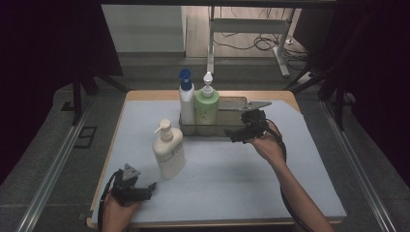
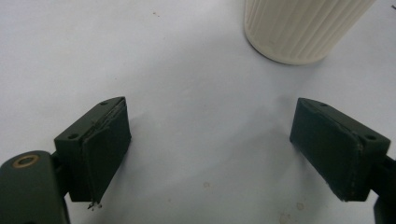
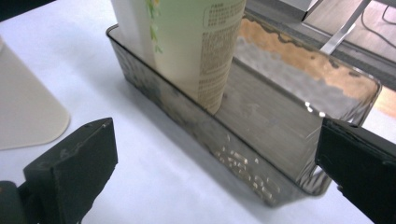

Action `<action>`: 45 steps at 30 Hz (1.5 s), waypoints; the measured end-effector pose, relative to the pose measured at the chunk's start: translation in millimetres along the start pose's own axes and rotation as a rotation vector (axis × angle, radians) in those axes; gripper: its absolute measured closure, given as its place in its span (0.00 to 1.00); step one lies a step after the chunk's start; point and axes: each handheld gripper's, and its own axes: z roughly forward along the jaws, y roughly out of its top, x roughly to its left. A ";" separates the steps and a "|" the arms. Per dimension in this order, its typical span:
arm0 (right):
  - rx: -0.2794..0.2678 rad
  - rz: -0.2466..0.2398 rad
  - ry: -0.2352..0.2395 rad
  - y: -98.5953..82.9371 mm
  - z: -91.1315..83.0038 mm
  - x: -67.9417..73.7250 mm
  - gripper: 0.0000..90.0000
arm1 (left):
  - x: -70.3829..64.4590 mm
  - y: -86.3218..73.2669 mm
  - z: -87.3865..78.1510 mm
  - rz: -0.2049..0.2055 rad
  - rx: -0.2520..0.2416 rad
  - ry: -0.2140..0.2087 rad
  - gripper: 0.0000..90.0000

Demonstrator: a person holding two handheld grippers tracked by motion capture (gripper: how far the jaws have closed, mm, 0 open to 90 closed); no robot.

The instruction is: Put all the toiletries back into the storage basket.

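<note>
A cream pump bottle [image 1: 169, 154] stands on the pale mat [image 1: 232, 179], left of centre. Behind it, a clear tray [image 1: 233, 101] holds a white bottle with a blue pump [image 1: 186, 104] and a green bottle with a white pump [image 1: 207, 108]. My left gripper [image 1: 153, 186] rests low near the front left edge, open and empty, with the cream bottle's base [image 2: 299, 28] just ahead of it. My right gripper [image 1: 237, 129] hovers open at the tray's front right. Its jaws straddle the tray's empty end [image 3: 289, 107], beside the green bottle [image 3: 205, 46].
The right half of the tray is vacant. The table's wooden rim [image 1: 145, 95] borders the mat. Metal rails run along both sides of the table, and a desk frame with cables [image 1: 251, 34] stands beyond the far edge.
</note>
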 end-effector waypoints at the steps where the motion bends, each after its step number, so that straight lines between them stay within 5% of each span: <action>1: -0.001 0.004 0.004 -2.1 -2.5 -0.4 0.00 | 0.0 0.0 0.0 0.000 0.000 0.000 0.14; 26: -0.009 -0.019 0.010 -60.2 -54.1 17.9 0.00 | 0.0 0.0 0.0 0.000 0.001 0.000 0.14; 45: 0.040 0.061 -0.005 -135.8 -49.3 20.1 0.00 | 0.0 0.1 -0.1 0.001 0.001 0.001 0.14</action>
